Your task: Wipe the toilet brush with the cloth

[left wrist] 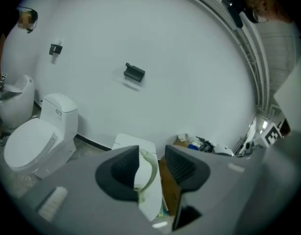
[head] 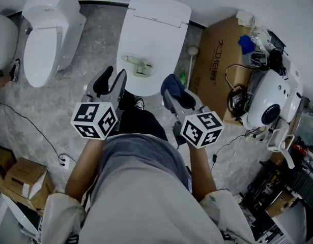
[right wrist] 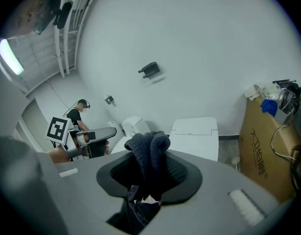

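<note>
- Left tongs (left wrist: 152, 150) released, nothing gripped. Right tongs (right wrist: 149, 168) clenched on the dark cloth (head: 171, 83).
- Toilet brush (head: 137, 65) lies loose on the closed toilet lid (head: 159, 24), centre top of the head view, near both tongs.
- Risk: if wiped before the left tongs pin it, the brush likely skids off the smooth lid.
- Risk: the cloth is bunched and could pull out under drag.
- Containers: cardboard box (head: 217, 60) at right, clutter on top, inside not visible. The toilet bowl is covered.

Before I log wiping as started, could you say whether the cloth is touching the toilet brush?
Apart. The head view shows bare toilet lid between the cloth in the right tool and the toilet brush.
</note>
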`<act>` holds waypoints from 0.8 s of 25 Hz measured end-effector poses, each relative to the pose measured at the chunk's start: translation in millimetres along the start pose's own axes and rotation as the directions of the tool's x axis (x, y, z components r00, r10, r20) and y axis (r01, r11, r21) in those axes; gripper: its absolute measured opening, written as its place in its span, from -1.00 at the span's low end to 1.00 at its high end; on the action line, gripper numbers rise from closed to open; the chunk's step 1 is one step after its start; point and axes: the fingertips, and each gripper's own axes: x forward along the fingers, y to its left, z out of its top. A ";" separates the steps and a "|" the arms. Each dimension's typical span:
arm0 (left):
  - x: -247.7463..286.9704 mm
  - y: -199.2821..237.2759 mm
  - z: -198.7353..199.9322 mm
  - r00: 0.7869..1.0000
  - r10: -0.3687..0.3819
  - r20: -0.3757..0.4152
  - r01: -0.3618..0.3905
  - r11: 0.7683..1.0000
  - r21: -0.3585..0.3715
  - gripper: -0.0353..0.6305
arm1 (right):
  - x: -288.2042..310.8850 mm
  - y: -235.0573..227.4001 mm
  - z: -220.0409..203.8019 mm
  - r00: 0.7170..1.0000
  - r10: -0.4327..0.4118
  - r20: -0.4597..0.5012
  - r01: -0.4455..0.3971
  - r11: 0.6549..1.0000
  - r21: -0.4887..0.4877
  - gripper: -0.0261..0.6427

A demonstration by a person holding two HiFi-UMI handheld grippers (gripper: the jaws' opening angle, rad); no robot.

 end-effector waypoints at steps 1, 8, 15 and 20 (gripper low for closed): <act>7.9 4.1 -0.6 1.000 -0.006 -0.015 0.006 1.000 -0.002 -0.89 | 3.8 0.3 3.8 1.000 -0.009 -0.001 0.009 1.000 0.002 -0.57; 52.0 25.0 0.1 0.993 -0.076 -0.090 0.073 0.997 -0.036 -0.89 | 35.2 0.8 30.8 0.996 -0.088 -0.026 0.087 0.996 -0.016 -0.57; 66.1 27.3 -5.0 0.977 -0.172 -0.125 0.168 0.985 -0.040 -0.89 | 67.5 -7.2 37.1 0.989 -0.126 -0.077 0.123 0.991 -0.051 -0.57; 73.4 26.6 -7.9 0.961 -0.233 -0.148 0.225 0.972 -0.069 -0.89 | 80.6 -13.0 35.3 0.987 -0.123 -0.107 0.119 0.992 -0.046 -0.57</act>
